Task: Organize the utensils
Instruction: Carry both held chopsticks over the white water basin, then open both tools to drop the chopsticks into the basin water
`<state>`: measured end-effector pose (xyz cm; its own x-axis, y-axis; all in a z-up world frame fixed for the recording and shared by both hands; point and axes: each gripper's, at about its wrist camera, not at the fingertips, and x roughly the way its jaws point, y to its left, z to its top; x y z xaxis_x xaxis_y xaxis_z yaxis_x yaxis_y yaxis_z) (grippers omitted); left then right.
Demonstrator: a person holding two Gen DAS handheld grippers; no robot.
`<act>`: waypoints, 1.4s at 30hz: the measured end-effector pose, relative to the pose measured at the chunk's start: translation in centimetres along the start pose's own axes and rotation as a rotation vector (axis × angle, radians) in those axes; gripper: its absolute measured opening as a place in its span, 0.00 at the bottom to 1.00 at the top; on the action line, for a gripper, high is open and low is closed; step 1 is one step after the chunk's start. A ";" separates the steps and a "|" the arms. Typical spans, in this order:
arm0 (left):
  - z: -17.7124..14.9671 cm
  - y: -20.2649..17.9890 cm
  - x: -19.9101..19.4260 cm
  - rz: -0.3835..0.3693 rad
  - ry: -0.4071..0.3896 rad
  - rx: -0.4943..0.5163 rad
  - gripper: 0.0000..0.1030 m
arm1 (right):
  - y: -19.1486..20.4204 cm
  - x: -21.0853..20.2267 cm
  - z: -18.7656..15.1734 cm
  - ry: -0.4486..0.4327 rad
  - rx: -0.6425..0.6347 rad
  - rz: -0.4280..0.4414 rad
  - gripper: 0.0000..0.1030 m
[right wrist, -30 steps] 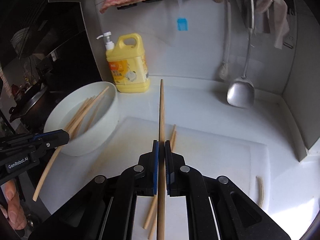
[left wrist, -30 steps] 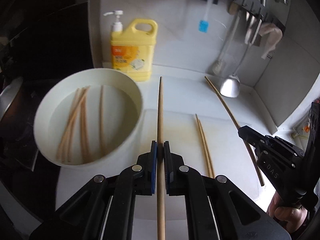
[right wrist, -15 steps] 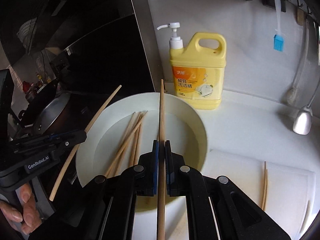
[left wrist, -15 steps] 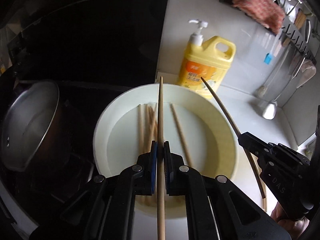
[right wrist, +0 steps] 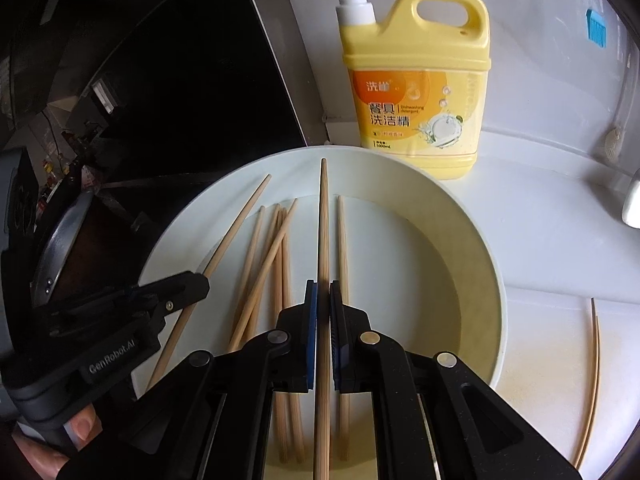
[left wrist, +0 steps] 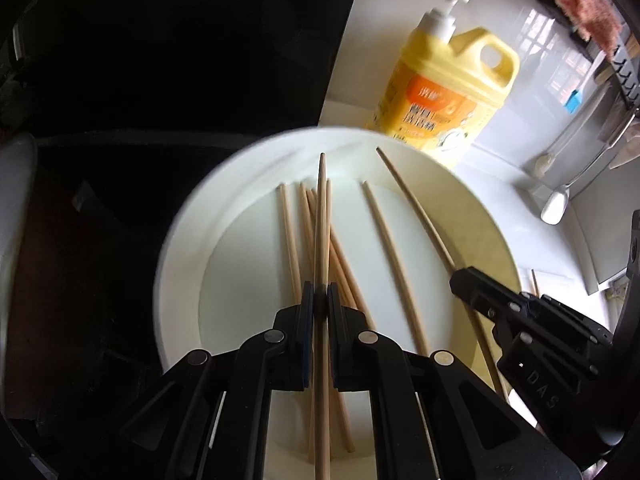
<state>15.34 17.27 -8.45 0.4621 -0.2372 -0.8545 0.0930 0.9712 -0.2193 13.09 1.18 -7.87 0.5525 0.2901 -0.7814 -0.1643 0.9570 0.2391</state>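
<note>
Reading "GenRobot.AI" on left claw (right wrist: 200,284); "DAS" on right claw (left wrist: 456,278).

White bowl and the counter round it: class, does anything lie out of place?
Yes. A pair of chopsticks lies outside the white bowl, on the pale board to its right, while the other loose chopsticks already lie in the bowl.

Pale tan chopsticks (right wrist: 280,264) in white bowl (right wrist: 472,248); yellow, orange-labelled detergent bottle (right wrist: 420,80); black tools.
</note>
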 end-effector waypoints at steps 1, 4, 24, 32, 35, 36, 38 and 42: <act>0.0 0.0 0.2 0.002 0.005 0.003 0.07 | 0.1 0.3 -0.1 0.008 -0.008 -0.001 0.06; 0.0 0.2 0.6 0.005 0.007 0.002 0.07 | 0.2 1.2 -0.1 0.032 -0.013 0.007 0.06; 0.3 0.9 2.3 0.041 0.039 -0.022 0.24 | -0.9 2.3 0.1 0.063 0.018 -0.012 0.21; 0.6 1.5 0.7 0.114 -0.007 -0.029 0.72 | -2.4 1.0 0.2 0.038 0.044 -0.037 0.21; 0.6 1.8 0.6 0.115 0.005 -0.049 0.76 | -2.5 0.8 0.1 0.037 0.051 -0.035 0.24; 0.6 2.0 0.5 0.112 0.005 -0.053 0.77 | -2.5 0.8 0.1 0.036 0.052 -0.033 0.28; 0.5 2.2 0.4 0.107 0.007 -0.055 0.80 | -2.3 0.8 0.1 0.035 0.048 -0.033 0.32; 0.5 2.2 0.4 0.111 0.015 -0.054 0.80 | -2.0 0.6 0.0 0.037 0.042 -0.039 0.35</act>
<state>16.19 19.35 -8.97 0.4534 -0.1292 -0.8819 -0.0054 0.9890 -0.1476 13.70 -0.58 -8.81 0.5270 0.2535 -0.8111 -0.1086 0.9667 0.2316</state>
